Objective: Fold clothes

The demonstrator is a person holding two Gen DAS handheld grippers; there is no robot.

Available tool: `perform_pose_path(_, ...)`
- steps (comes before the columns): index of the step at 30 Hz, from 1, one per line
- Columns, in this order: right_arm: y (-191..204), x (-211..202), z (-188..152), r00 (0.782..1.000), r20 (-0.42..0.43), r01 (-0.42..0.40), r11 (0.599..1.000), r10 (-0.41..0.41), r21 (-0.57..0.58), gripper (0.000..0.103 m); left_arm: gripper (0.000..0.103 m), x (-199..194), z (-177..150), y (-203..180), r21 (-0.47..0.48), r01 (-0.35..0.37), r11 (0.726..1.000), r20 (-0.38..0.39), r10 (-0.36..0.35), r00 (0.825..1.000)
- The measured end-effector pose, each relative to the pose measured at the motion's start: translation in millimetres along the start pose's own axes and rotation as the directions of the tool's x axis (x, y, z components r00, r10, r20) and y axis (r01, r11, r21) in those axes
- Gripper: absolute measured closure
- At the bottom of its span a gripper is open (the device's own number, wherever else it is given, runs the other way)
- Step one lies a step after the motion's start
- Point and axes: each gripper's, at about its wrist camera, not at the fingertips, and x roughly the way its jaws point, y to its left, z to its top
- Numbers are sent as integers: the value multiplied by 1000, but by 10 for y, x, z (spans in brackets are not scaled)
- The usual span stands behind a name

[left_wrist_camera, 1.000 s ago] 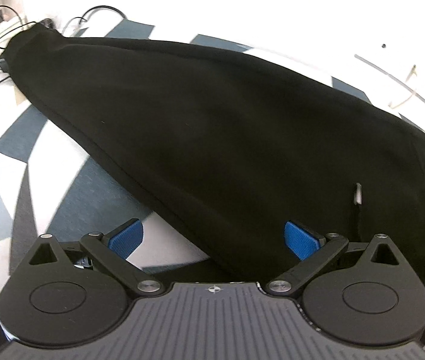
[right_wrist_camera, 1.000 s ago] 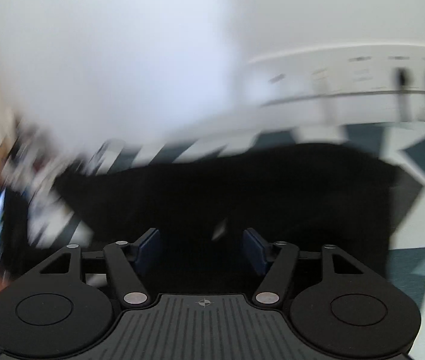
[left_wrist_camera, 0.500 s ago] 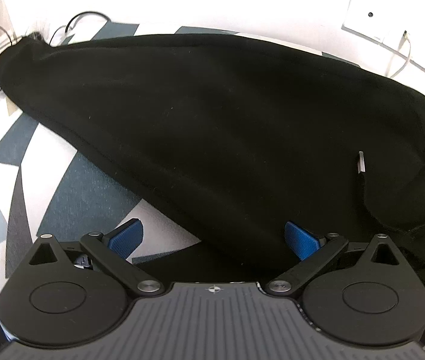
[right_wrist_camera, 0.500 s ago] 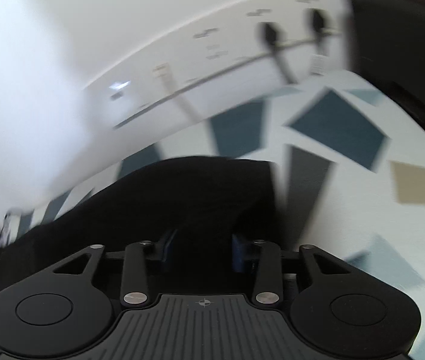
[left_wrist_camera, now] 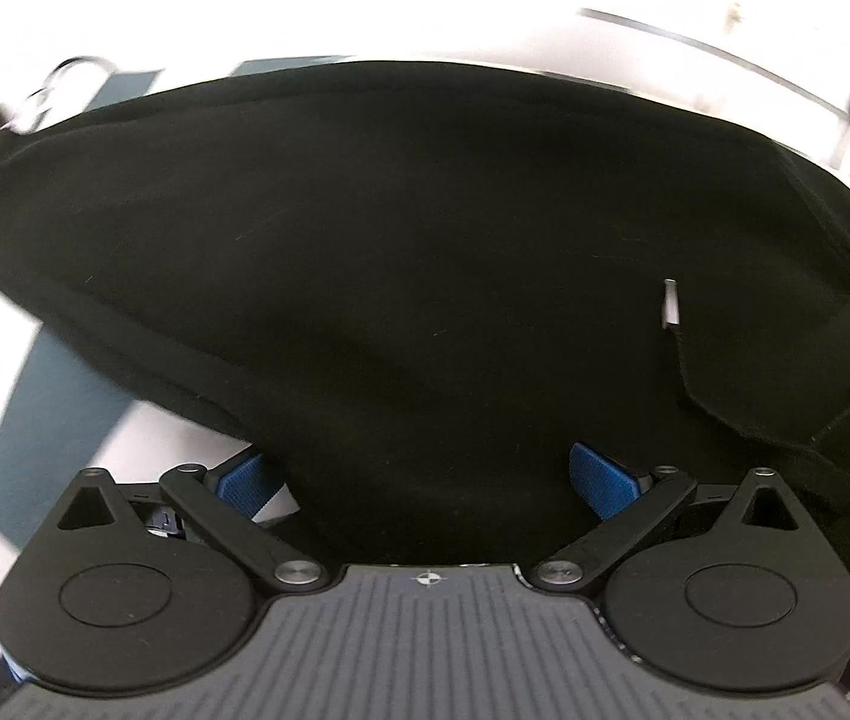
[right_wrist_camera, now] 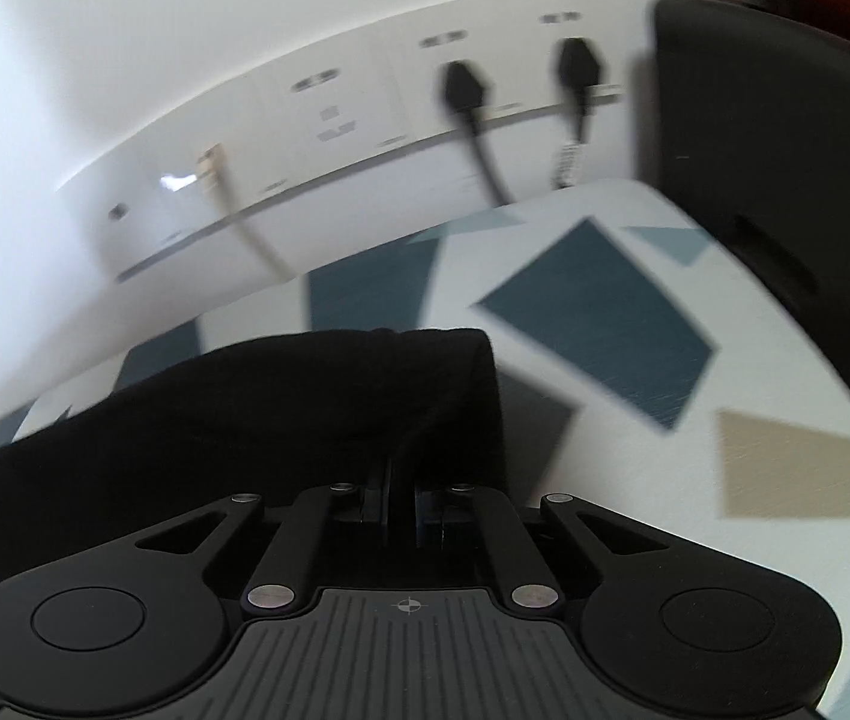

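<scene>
Right wrist: right gripper (right_wrist_camera: 402,495) pinches black garment (right_wrist_camera: 281,414); no containers.

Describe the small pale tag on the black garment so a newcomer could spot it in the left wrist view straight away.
Start at the patterned table cover, white with dark teal patches, and the black garment spread across it. Look toward the garment's right side, above the left gripper's right blue pad. The small pale tag stands there, the only light mark on the dark cloth.
</scene>
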Motion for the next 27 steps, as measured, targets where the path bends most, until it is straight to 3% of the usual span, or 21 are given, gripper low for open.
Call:
perform_pose_path(4, -397, -23, 260, 995, 35, 88, 996, -89, 8, 98, 0, 17, 29, -406, 86, 115, 990, 11, -116, 993)
perform_pose_path(7, -669, -33, 448, 970, 57, 235, 972, -235, 7, 98, 0, 3, 43, -664, 164, 207, 965, 3, -210, 978)
perform_pose_path(10, -773, -14, 459, 958, 32, 287, 957, -285, -41, 93, 0, -28, 23, -747, 177, 248, 952, -6, -251, 968)
perform_pose_path(12, -738, -35, 429, 951, 40, 308, 949, -306, -67, 80, 0, -28, 18, -659, 171, 267, 948, -1, -271, 963)
perform_pose_path(14, -671, -89, 405, 945, 66, 326, 942, -322, -81, 48, 0, -47, 10, -570, 154, 274, 949, 2, -277, 961)
perform_pose_path(16, -590, -171, 397, 957, 96, 283, 956, -275, -82, 40, 0, -42, 41, -447, 116, 284, 952, 8, -287, 958)
perform_pose_path(18, -483, -236, 402, 955, 121, 283, 954, -270, -98, 23, 1, -136, 30, -337, 75, 282, 957, 48, -286, 957)
perform_pose_path(21, -335, -292, 380, 954, 157, 273, 955, -254, -117, 18, 1, -347, 30, -144, 42, 256, 966, 143, -259, 955)
perform_pose_path(24, -187, -439, 307, 953, 207, 249, 961, -221, -119, 8, 1, -549, 26, -6, 80, 242, 967, 185, -253, 950)
perform_pose_path(25, -124, -508, 262, 946, 230, 262, 958, -229, -122, 2, 1, -611, 21, 32, 89, 233, 968, 198, -246, 949)
perform_pose_path(27, 2, -647, 172, 930, 275, 287, 949, -245, -126, 1, 1, -724, 8, 114, 96, 212, 972, 221, -229, 948)
